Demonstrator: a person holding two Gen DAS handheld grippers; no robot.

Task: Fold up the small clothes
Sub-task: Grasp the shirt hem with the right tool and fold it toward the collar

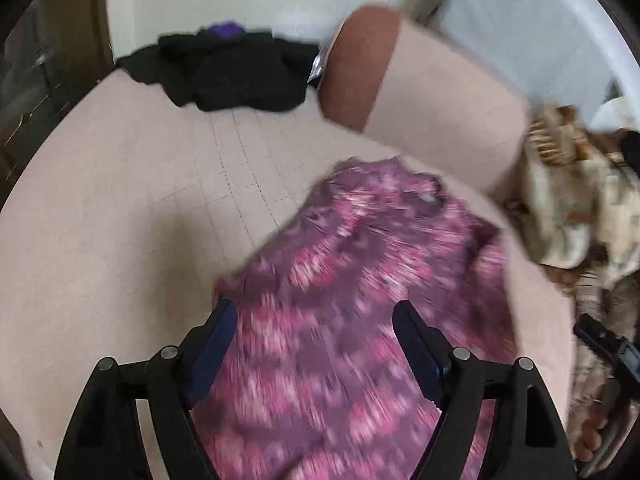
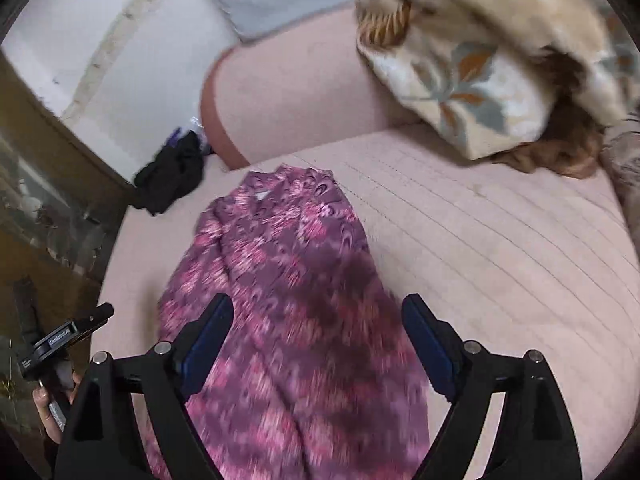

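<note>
A purple and pink patterned garment [image 1: 360,260] [image 2: 280,248] lies spread lengthwise on a pink quilted bed [image 1: 100,220] [image 2: 500,260], its collar end toward the far side. My left gripper [image 1: 314,306] hovers open over the garment's near half, with nothing between its blue pads. My right gripper [image 2: 318,299] is open too, above the same stretch of cloth and clear of it. Both views are blurred by motion. A hand [image 2: 48,404] holding the other tool's handle shows at the lower left of the right wrist view.
A heap of black clothes [image 1: 224,72] [image 2: 170,174] lies at the bed's far left corner. A pink bolster [image 1: 420,92] [image 2: 288,96] lies along the far side. A floral blanket [image 1: 572,208] [image 2: 480,80] is bunched on the right. Dark wooden furniture [image 2: 60,208] borders the left edge.
</note>
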